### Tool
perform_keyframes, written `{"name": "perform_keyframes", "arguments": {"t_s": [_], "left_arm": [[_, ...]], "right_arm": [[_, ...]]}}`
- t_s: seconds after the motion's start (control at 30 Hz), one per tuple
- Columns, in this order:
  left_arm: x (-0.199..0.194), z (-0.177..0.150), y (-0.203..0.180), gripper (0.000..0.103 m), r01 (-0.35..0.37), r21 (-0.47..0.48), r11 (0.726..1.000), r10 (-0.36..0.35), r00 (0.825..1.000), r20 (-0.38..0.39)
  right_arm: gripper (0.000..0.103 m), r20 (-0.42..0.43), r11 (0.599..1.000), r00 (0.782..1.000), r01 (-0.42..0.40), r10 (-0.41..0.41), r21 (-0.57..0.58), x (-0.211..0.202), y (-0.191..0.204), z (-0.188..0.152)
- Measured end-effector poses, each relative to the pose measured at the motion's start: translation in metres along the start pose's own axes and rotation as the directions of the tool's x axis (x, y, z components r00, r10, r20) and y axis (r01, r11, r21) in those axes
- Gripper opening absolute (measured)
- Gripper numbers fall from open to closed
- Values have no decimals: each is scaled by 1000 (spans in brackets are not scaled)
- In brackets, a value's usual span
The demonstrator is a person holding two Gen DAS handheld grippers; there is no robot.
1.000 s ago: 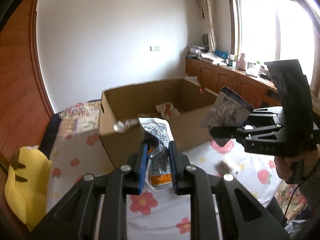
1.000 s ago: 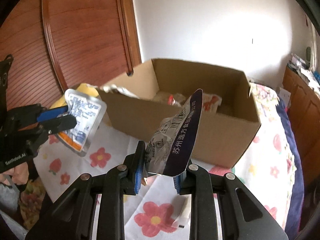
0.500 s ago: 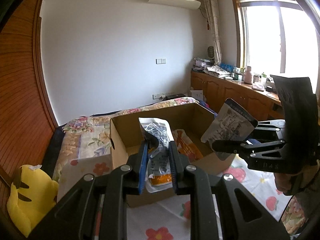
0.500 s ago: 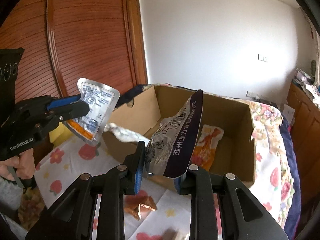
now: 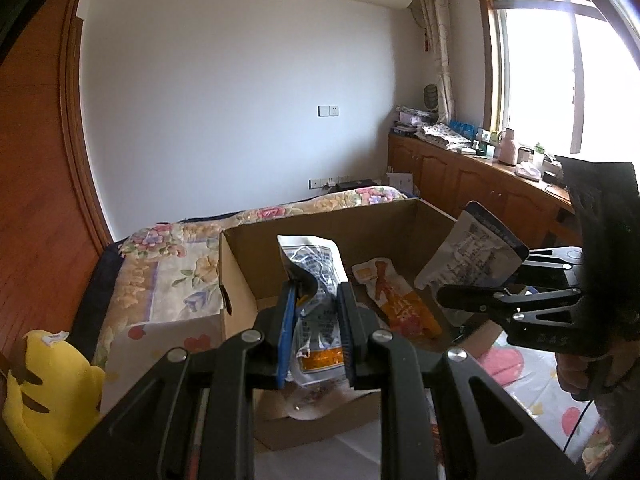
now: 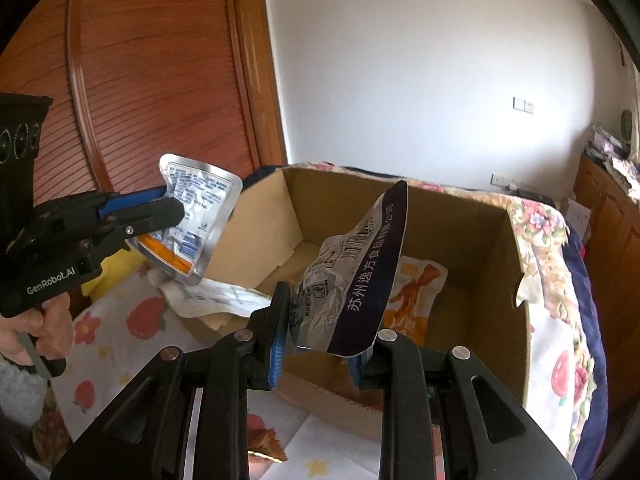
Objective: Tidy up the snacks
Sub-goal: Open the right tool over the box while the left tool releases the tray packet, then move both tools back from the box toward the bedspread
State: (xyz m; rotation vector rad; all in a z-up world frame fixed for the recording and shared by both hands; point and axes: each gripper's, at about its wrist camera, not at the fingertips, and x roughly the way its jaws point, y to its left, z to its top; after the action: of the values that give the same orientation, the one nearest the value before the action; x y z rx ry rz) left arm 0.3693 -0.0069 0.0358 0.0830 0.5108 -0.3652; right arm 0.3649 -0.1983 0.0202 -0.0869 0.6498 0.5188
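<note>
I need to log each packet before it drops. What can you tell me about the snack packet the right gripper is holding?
The purple-edged packet is a crinkled, silvery foil-like pouch with a dark purple band carrying white Chinese print, plus a barcode and small text on its pale face. It stands tilted, top corner leaning right, clamped low between the right gripper fingers. It hangs over the open cardboard box, touching nothing else visible.

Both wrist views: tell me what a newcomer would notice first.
Two snack packets held up over an open cardboard box on the flowered bed: the left tool grips a silver packet with an orange band, the right tool a crumpled packet with a dark edge. In the box lies an orange packet; a yellow plush sits at far left.
</note>
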Motion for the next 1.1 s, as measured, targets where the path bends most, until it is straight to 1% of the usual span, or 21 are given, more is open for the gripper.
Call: {"name": "perform_keyframes", "arguments": {"t_s": [0.27,0.47,0.53,0.6,0.63,0.9,1.0,1.1], "left_arm": [[14,-8,4,19,2,-20,1000,-2,1000,-19],[17,-10,3,20,-6,-12,1000,6,1000,-24],[17,-10,0,21,-2,-14,1000,1,999,-36],[22,-12,-1,22,13,-15,1000,-14,997,-70],[23,-14,-2,24,13,-17,1000,-14,997,-73],[23,-20,-5,24,19,-29,999,-21,996,-83],[21,-23,-5,26,27,-36,999,-30,996,-79],[18,-25,-7,27,32,-35,999,-34,996,-77]], "right_arm": [[23,-10,1000,1000,5,-5,26,8,-7,0],[24,-19,999,1000,7,-6,40,10,-9,-1],[24,-24,999,1000,8,-7,40,12,-9,-2],[24,-30,999,1000,10,-9,38,13,-8,-3],[24,-32,999,999,10,-9,37,14,-8,-3],[25,-39,999,999,-1,3,45,16,-9,-6],[25,-37,999,999,0,2,50,18,-12,-6],[32,-36,999,999,3,-2,50,17,-12,-7]]}}
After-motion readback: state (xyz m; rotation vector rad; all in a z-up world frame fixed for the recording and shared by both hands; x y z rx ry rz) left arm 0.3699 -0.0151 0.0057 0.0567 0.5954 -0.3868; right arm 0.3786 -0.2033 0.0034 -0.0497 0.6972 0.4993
